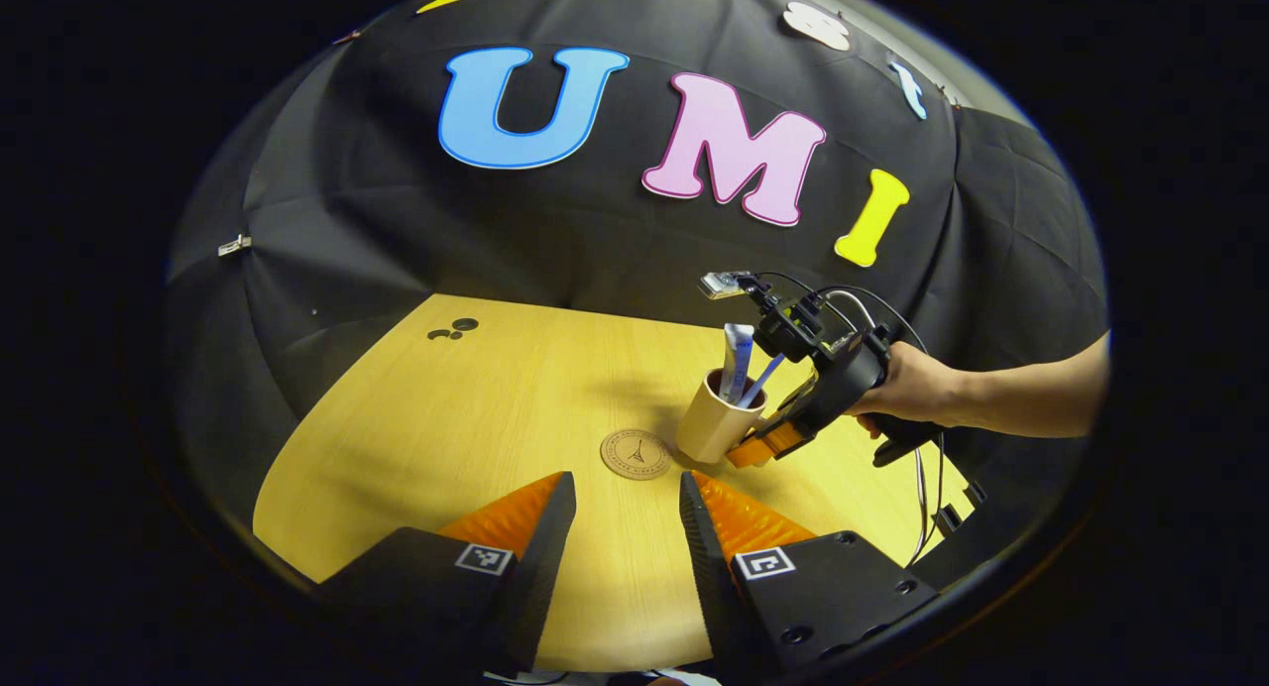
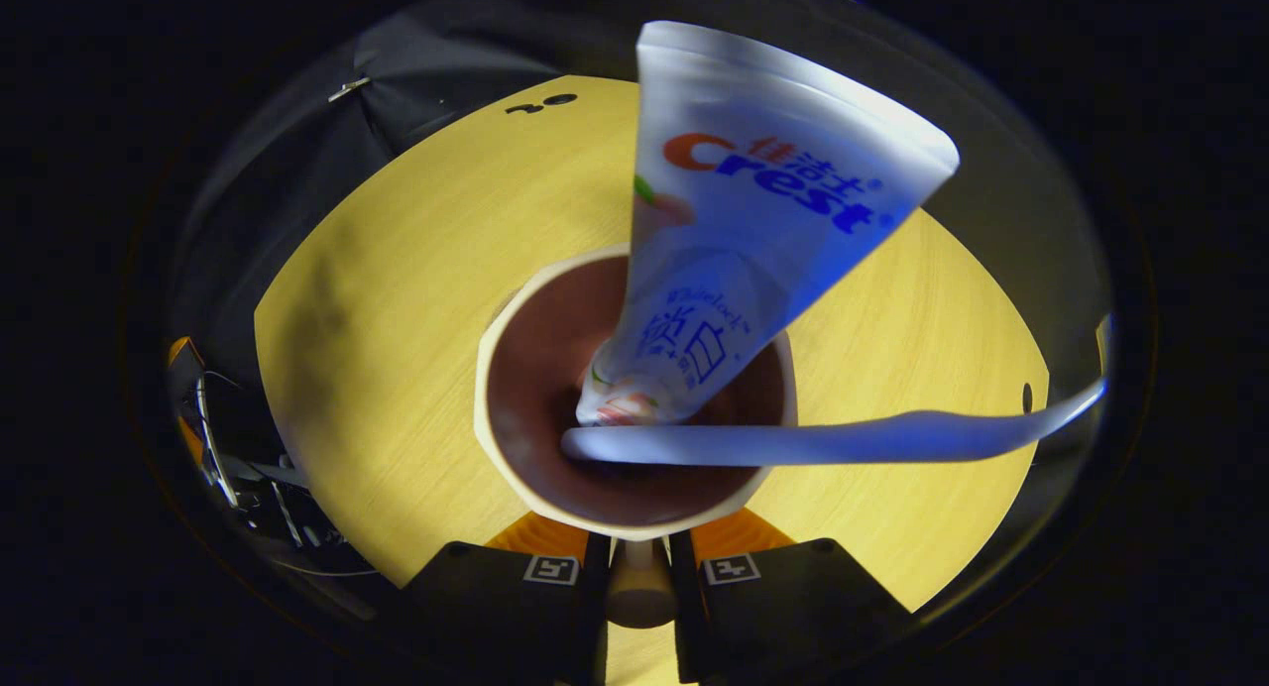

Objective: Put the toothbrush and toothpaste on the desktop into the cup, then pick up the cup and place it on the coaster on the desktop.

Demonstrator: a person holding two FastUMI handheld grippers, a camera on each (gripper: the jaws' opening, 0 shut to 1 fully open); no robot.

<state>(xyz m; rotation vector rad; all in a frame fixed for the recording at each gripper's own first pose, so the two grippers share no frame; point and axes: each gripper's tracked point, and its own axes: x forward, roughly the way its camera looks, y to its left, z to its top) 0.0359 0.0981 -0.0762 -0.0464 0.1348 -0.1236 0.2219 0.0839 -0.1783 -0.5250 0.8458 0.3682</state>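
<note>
A beige cup (image 1: 710, 430) leans over just right of the round brown coaster (image 1: 636, 454) on the wooden table. A white toothpaste tube (image 1: 736, 357) and a pale toothbrush (image 1: 763, 377) stick out of it. A hand (image 1: 917, 387) holds my right gripper (image 1: 746, 455), whose fingers clamp the cup's lower side. In the right gripper view I look down into the cup (image 2: 516, 309), with the toothpaste tube (image 2: 753, 220) and the toothbrush (image 2: 843, 438) inside; my right gripper (image 2: 639, 565) squeezes a beige part of the cup. My left gripper (image 1: 625, 513) hovers open in front of the coaster, holding nothing.
Dark round marks (image 1: 453, 329) sit at the table's far left corner. Cables (image 1: 927, 508) hang off the right edge under the hand. The table (image 1: 446, 438) spreads bare to the left of the coaster. Black cloth walls close in behind.
</note>
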